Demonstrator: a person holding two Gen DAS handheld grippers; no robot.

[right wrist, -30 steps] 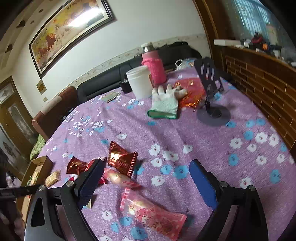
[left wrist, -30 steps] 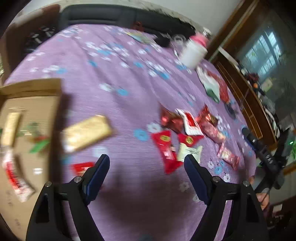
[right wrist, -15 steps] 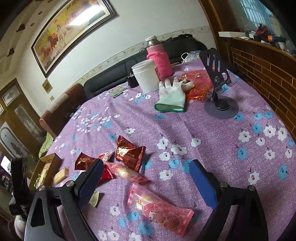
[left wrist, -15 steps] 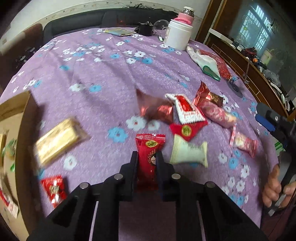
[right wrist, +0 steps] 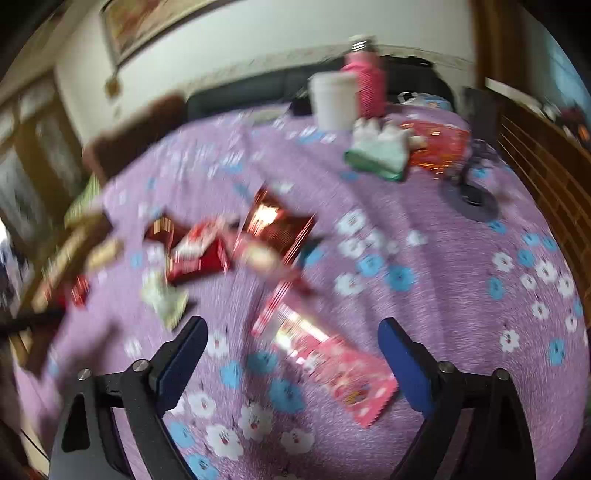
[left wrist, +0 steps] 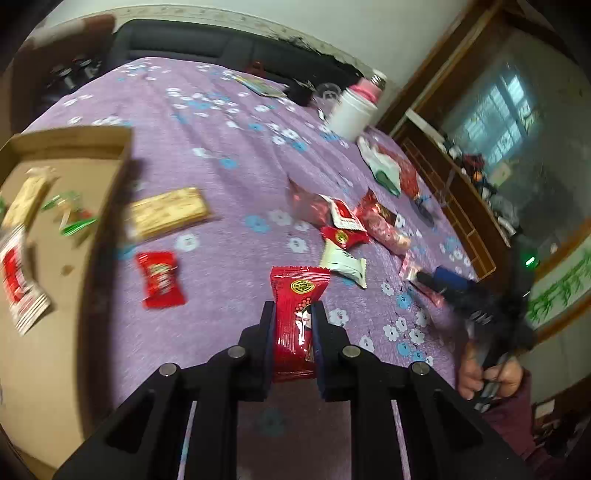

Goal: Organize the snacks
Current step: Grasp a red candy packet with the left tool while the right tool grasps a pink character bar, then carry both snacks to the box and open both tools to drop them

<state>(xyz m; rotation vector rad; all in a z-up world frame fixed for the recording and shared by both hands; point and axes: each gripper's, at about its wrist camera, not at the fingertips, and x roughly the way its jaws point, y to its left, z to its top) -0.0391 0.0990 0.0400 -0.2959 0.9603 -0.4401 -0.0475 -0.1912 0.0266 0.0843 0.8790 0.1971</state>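
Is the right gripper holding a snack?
No, the right gripper is wide open above the pink snack packet, gripping nothing.

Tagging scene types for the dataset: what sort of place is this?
Most likely a home living or dining room. A round table under a purple floral tablecloth sits before a dark sofa, with a framed painting on the wall. Scattered snack packets and a thermos suit a household.

Cardboard box (left wrist: 122, 147) left of the snack pile (left wrist: 347, 229) on the tablecloth (left wrist: 229, 122)
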